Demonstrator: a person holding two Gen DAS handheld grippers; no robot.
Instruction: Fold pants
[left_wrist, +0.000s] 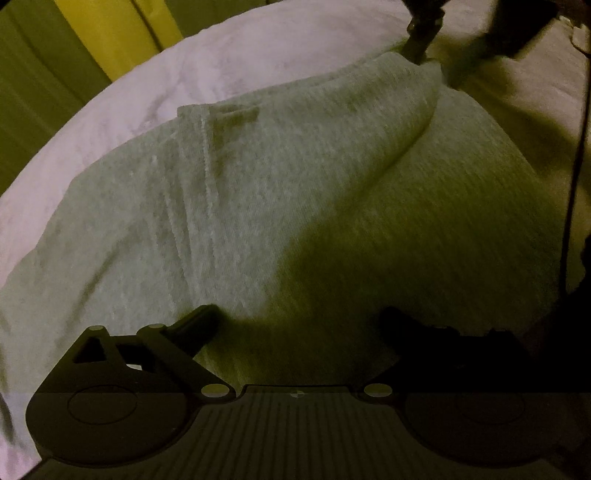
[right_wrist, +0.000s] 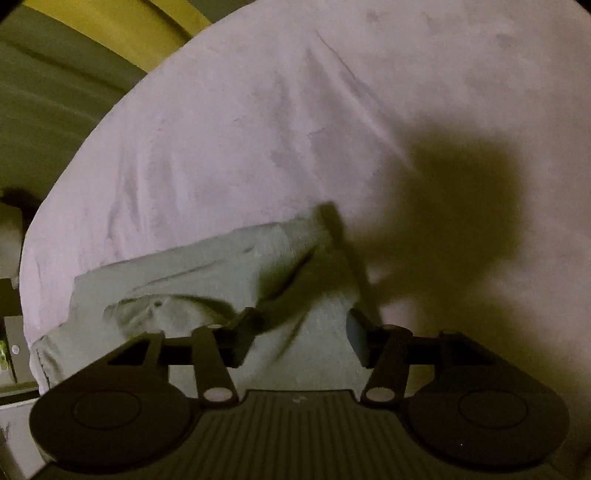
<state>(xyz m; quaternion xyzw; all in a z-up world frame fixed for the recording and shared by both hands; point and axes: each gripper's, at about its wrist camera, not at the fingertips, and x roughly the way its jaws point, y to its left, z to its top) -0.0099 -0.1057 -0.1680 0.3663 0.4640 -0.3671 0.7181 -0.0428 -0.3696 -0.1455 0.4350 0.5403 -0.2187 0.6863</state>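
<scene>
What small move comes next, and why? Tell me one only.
Probably squeeze the right gripper shut on the pants: a bunched grey fold sits between its jaws, which show a gap, so a firm grip is unclear. The left gripper is open over flat cloth.

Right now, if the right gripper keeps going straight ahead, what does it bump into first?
Probably the grey pants. The right gripper is open with their cloth already between its fingers; past them lies only the pale sheet. Depth is hard to judge.

The pants run off the left wrist view's near-left edge and blur near right. The right gripper is smeared, its upper part cut off.
</scene>
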